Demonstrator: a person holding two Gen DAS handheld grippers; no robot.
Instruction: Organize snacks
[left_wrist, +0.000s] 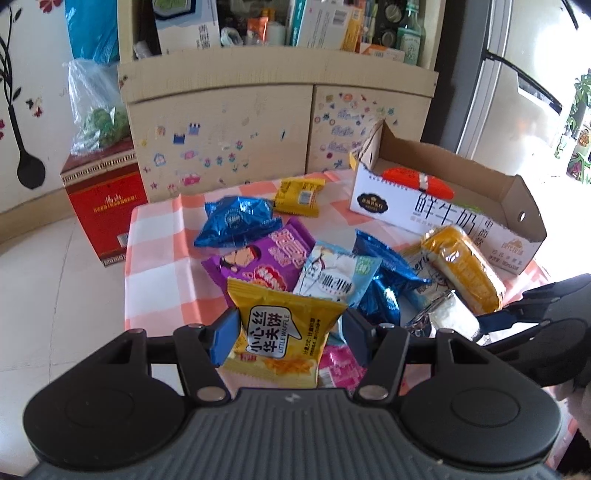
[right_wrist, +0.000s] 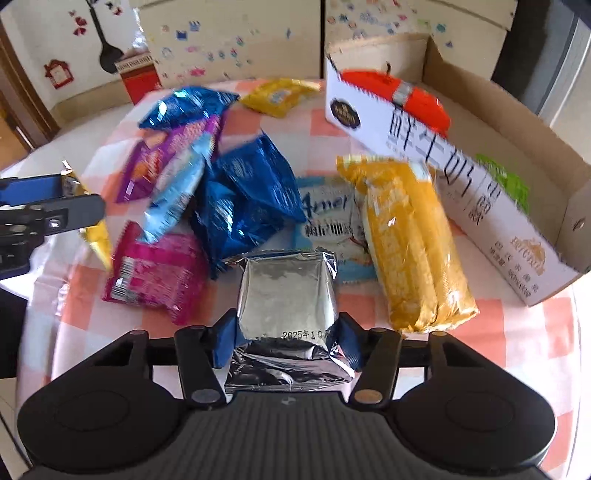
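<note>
Snacks (right_wrist: 243, 199) on table; red pkt (right_wrist: 402, 98) in box (right_wrist: 517, 122)

Ahead of me stands a pale wooden cabinet (left_wrist: 221, 122) with sticker-covered doors and a cluttered open shelf (left_wrist: 295, 26) above. The white wall (left_wrist: 22, 122) at left carries black and red decals, the floor (left_wrist: 55, 295) is pale tile, and daylight floods through the window (left_wrist: 546, 74) at right.
</note>
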